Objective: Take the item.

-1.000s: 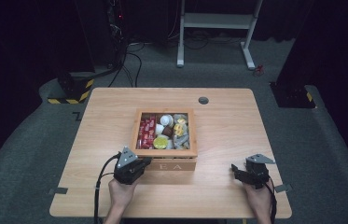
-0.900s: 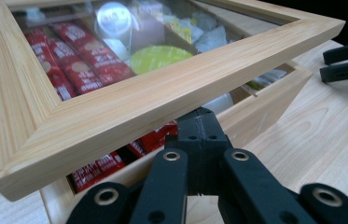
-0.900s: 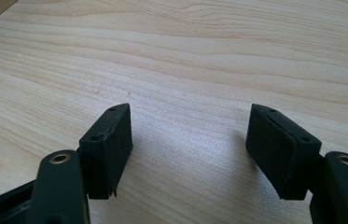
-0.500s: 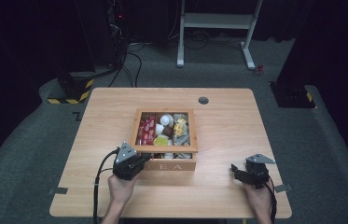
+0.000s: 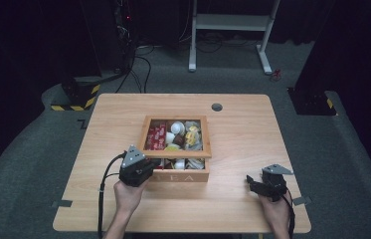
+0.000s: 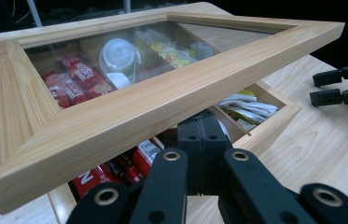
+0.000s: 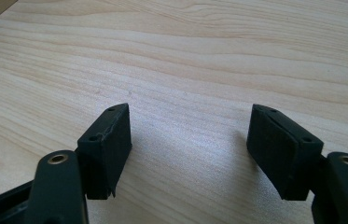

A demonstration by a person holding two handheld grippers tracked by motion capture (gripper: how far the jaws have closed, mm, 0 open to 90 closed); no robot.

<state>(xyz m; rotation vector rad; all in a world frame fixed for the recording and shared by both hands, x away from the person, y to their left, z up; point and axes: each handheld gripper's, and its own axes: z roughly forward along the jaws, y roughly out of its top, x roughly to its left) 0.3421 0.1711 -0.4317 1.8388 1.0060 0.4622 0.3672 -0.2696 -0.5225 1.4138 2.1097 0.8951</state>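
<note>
A wooden box (image 5: 179,175) of tea packets and small cups stands mid-table. Its glass-paned lid (image 5: 174,154) is tilted, front edge raised. My left gripper (image 5: 153,163) sits at the box's front left corner. In the left gripper view its jaws are shut together (image 6: 203,128) under the lid's front frame (image 6: 129,107), propping it up. Red packets (image 6: 76,77) and a white cup (image 6: 118,53) show through the glass. My right gripper (image 5: 249,181) rests on the table to the right, open (image 7: 188,140), with bare wood between its pads.
A black cable grommet (image 5: 217,107) sits near the table's far edge. Beyond the table are a white desk frame (image 5: 232,25) and a yellow-and-black striped block (image 5: 81,94) on the floor. Bare tabletop (image 5: 252,139) lies right of the box.
My left gripper has risen a little, and the lid's front edge has lifted with it, widening the gap above the box. The right gripper has stayed put.
</note>
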